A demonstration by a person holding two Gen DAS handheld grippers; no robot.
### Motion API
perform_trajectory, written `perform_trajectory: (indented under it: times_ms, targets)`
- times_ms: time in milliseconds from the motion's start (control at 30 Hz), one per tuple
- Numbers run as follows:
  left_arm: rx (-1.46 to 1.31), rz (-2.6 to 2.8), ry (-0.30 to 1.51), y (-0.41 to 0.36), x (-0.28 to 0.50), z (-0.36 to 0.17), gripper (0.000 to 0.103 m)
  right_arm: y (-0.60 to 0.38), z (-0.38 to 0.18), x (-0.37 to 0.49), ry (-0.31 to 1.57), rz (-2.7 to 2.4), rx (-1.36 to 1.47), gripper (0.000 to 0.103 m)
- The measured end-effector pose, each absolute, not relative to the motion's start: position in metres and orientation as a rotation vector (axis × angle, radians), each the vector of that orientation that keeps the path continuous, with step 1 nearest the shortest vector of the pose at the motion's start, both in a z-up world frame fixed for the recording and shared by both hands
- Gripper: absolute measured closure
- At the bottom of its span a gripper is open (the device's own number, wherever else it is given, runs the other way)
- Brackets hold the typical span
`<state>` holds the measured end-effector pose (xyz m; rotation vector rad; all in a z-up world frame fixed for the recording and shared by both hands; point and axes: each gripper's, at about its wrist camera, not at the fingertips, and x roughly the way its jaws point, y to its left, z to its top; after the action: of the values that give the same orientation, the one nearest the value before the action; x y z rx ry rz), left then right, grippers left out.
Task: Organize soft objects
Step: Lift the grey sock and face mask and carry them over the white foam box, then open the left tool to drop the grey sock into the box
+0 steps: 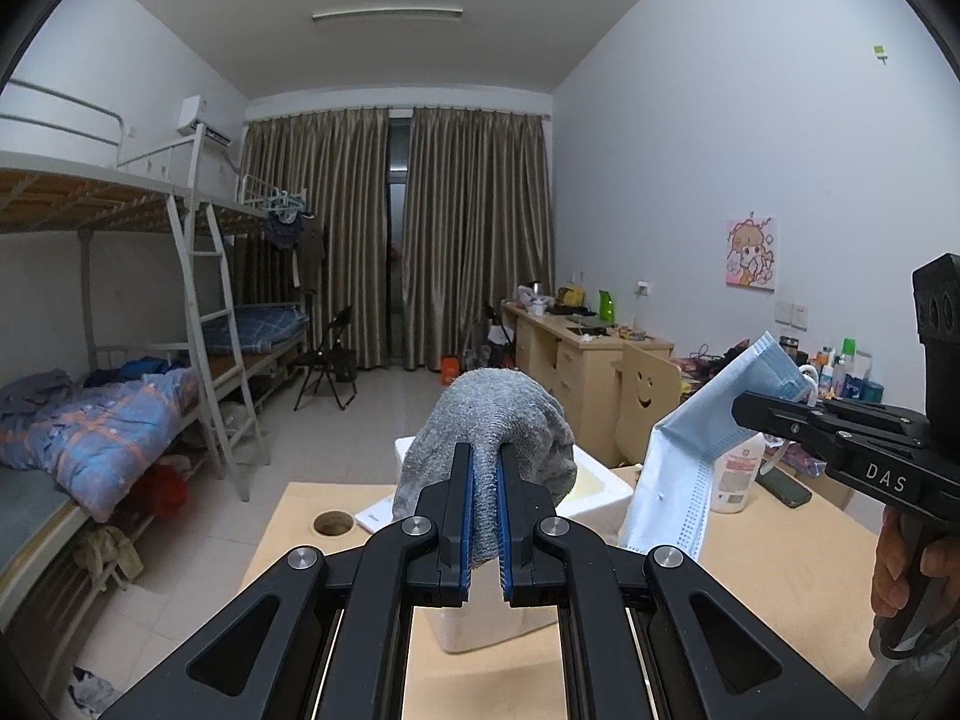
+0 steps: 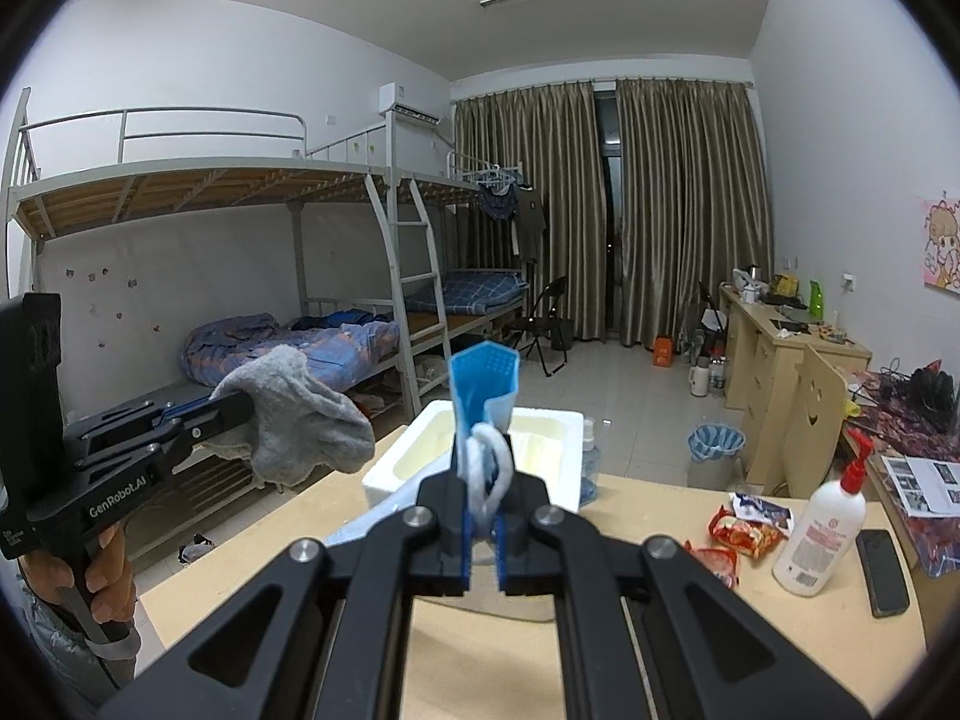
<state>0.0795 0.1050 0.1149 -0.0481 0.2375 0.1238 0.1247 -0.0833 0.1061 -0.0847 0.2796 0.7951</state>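
Observation:
My left gripper (image 1: pixel 486 450) is shut on a grey knitted sock (image 1: pixel 498 414), which droops over both fingers above the desk. From the right wrist view the same sock (image 2: pixel 300 420) hangs from the left gripper (image 2: pixel 240 408) at the left. My right gripper (image 2: pixel 485 480) is shut on a light blue face mask (image 2: pixel 483 384), pinched with its white ear loop (image 2: pixel 489 468). In the left wrist view the mask (image 1: pixel 690 450) dangles from the right gripper (image 1: pixel 744 405). A white foam box (image 2: pixel 474 456) stands open on the desk just beyond both grippers.
On the light wooden desk (image 2: pixel 660 618) lie red snack packets (image 2: pixel 744 531), a white pump lotion bottle (image 2: pixel 819 540), a dark phone (image 2: pixel 888 564) and a small spray bottle (image 2: pixel 589 462). A round cable hole (image 1: pixel 333 522) sits at the desk's left. Bunk beds (image 2: pixel 240 228) line the left wall.

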Motion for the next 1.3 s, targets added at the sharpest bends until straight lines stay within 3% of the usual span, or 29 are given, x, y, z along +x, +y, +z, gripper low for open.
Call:
perform_trajectory:
  times_ms: [1300]
  targets:
    - [-0.071,0.014,0.403,0.143,0.244,0.084,0.094,-0.058,0.106,0.223,0.339,0.755,-0.090,0.095]
